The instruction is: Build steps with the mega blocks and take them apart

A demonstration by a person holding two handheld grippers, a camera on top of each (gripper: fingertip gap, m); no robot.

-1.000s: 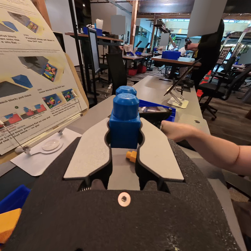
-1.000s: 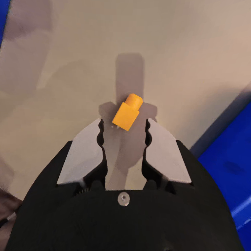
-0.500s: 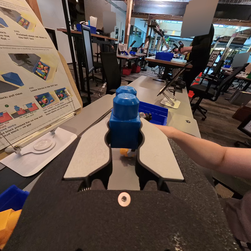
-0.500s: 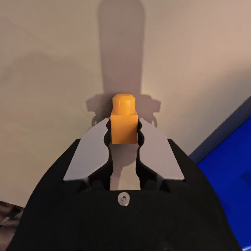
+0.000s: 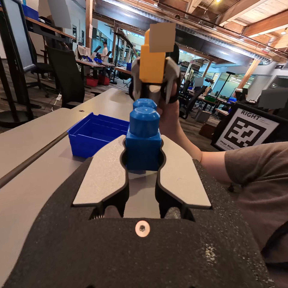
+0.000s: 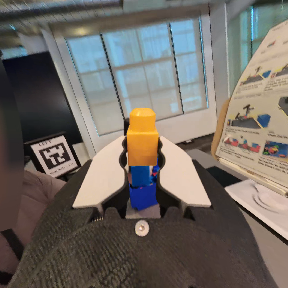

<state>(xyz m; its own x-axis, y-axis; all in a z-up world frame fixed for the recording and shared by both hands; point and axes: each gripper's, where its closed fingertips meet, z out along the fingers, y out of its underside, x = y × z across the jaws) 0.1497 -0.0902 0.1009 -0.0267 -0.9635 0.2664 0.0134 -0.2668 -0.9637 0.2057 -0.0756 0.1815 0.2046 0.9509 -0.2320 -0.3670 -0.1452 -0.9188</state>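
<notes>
My left gripper point(image 5: 143, 153) is shut on a blue two-stud block point(image 5: 143, 140), studs up, above the grey table point(image 5: 39, 171). My right gripper point(image 6: 142, 152) is shut on an orange one-stud block point(image 6: 142, 145), stud up. In the left wrist view the right gripper point(image 5: 153, 78) faces me, raised above and just beyond the blue block, with the orange block point(image 5: 152, 68) in it. In the right wrist view the blue block point(image 6: 141, 177) shows below the orange one, between my fingers. The two blocks are apart.
An open blue bin point(image 5: 96, 132) sits on the table left of the blue block. A marker sign point(image 5: 244, 132) stands to the right, another marker sign point(image 6: 54, 155) on the other side. An instruction board point(image 6: 257, 109) on a white stand is nearby. A person's arm point(image 5: 187, 140) reaches across. The gap from one gripper's tips to the other's is roughly 10 cm.
My right gripper closed on the orange block on the table, lifted it and swung up to face the left gripper. The left gripper turned right, still holding the blue block.
</notes>
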